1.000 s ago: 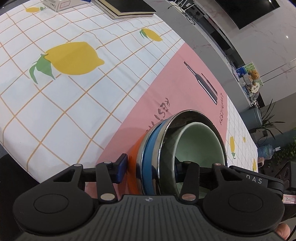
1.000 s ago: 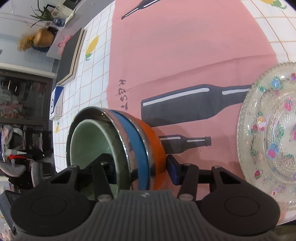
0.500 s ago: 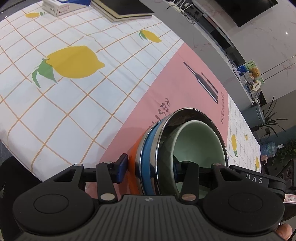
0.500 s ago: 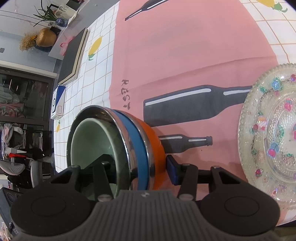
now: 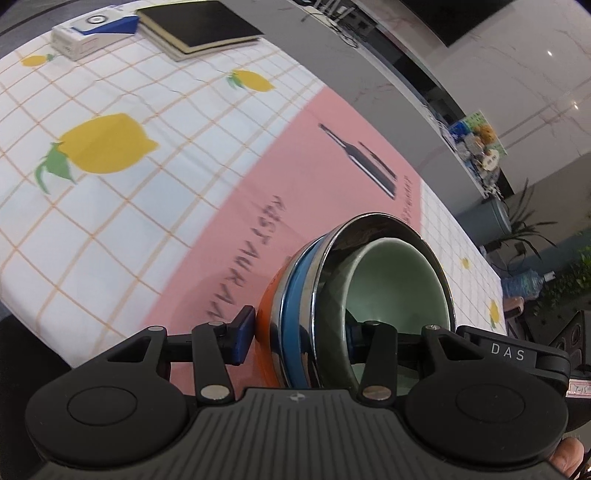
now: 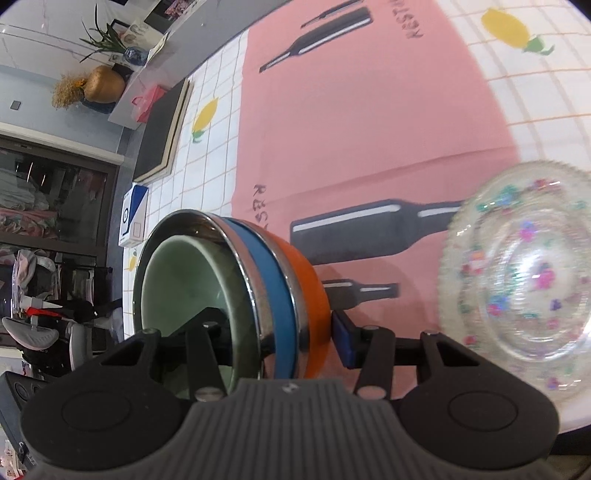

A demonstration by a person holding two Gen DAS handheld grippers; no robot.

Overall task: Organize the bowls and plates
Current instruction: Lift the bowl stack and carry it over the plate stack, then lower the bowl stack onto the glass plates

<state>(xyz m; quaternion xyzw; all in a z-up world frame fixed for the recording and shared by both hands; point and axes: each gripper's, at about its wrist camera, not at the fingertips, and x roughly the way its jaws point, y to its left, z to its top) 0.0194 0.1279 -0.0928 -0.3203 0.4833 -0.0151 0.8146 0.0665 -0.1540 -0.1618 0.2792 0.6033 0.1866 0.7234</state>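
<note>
A nested stack of bowls hangs tilted on its side above the pink part of the tablecloth [image 5: 303, 155]: an orange bowl [image 5: 266, 314] outermost, then a blue one [image 5: 291, 295], a steel one [image 5: 373, 225], and a pale green bowl [image 5: 395, 284] innermost. My left gripper [image 5: 295, 334] is shut on one side of the stack's rim, one pad on the orange wall and one inside the green bowl. My right gripper [image 6: 280, 338] is shut on the opposite side of the stack [image 6: 273, 273] in the same way. A clear glass plate [image 6: 524, 280] with coloured flowers lies on the table to the right.
A black notebook [image 5: 199, 26] and a white-and-blue box [image 5: 92, 33] lie at the far end of the lemon-print cloth. The table's near edge [image 5: 33, 295] falls away at lower left. Beyond the table are a counter and plants [image 6: 99, 44].
Both grippers have risen with the bowl stack held between them; the tablecloth and the glass plate now look farther below. The grip on the stack is unchanged.
</note>
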